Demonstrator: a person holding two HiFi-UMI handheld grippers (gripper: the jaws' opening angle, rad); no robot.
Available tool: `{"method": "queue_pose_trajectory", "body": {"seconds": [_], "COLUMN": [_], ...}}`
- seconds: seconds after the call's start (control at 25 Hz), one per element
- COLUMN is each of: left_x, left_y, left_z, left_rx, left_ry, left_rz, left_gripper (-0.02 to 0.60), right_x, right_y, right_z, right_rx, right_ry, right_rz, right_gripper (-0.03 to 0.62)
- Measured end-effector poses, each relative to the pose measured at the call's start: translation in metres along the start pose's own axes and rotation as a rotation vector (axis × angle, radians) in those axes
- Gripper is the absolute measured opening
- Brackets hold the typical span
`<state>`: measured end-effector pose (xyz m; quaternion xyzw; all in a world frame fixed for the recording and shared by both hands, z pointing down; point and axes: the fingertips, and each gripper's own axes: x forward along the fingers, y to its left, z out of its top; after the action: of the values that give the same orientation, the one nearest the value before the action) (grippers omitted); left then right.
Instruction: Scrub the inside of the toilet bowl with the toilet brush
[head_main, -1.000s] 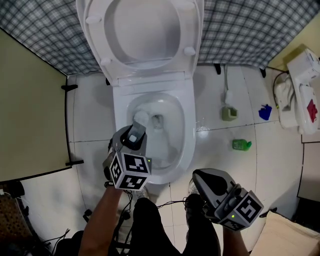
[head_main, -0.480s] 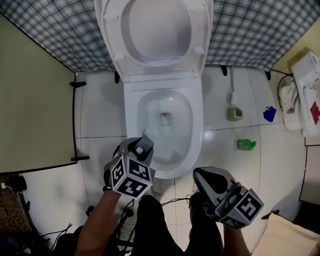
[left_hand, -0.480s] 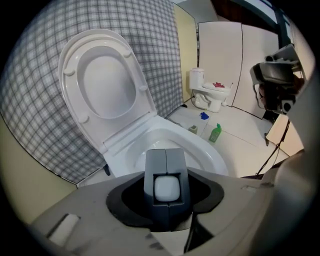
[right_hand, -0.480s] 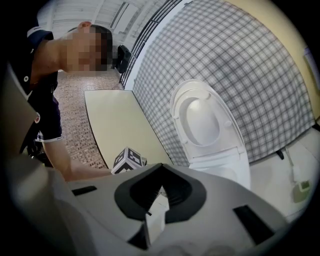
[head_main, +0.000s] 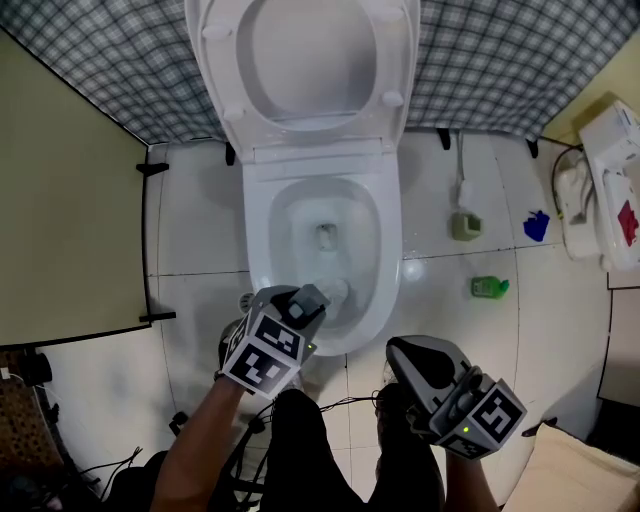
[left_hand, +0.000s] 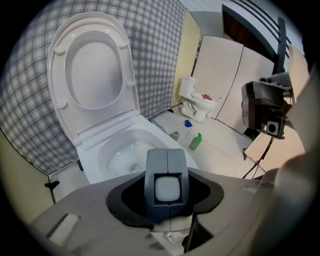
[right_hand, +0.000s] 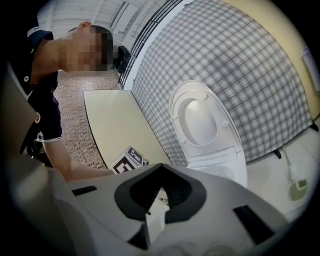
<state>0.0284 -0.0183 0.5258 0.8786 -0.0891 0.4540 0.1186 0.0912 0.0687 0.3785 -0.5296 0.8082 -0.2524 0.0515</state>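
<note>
The white toilet bowl (head_main: 352, 235) stands open, its seat and lid (head_main: 310, 70) raised against the checked wall. My left gripper (head_main: 312, 300) hangs over the bowl's near rim, pointing steeply down. Its grey jaws are shut on the white handle of the toilet brush (left_hand: 167, 189). The pale brush head (head_main: 336, 292) lies low against the bowl's front inner wall. In the left gripper view the bowl (left_hand: 125, 150) shows beyond the jaws. My right gripper (head_main: 415, 362) is held back at the lower right, apart from the toilet; its jaws do not show clearly.
On the tiled floor right of the toilet lie a green bottle (head_main: 488, 288), a grey-green holder (head_main: 465, 226) and a blue scrap (head_main: 535, 226). A white fixture (head_main: 600, 190) stands at the far right, a beige panel (head_main: 70, 220) at the left. Cables (head_main: 330, 405) run by my feet.
My left gripper has drawn back from the middle of the bowl to its near rim and tipped steeper. The brush head went with it to the bowl's front. The right gripper stayed put.
</note>
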Motion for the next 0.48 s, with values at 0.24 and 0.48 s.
{"method": "queue_pose_trajectory", "body": {"seconds": [0.24, 0.48], "left_x": [0.012, 0.028], "left_y": [0.0, 0.013], "left_z": [0.018, 0.035], "left_rx": [-0.065, -0.126], "left_ry": [-0.078, -0.209], "left_rz": [0.001, 0.068], "left_gripper": [0.187, 0.187], "right_x": [-0.005, -0.003], "right_y": [-0.011, -0.024], "right_z": [0.0, -0.001], "right_rx": [0.008, 0.021], "right_ry": [-0.001, 0.01], "right_rz": [-0.013, -0.026], "right_gripper": [0.002, 0.002]}}
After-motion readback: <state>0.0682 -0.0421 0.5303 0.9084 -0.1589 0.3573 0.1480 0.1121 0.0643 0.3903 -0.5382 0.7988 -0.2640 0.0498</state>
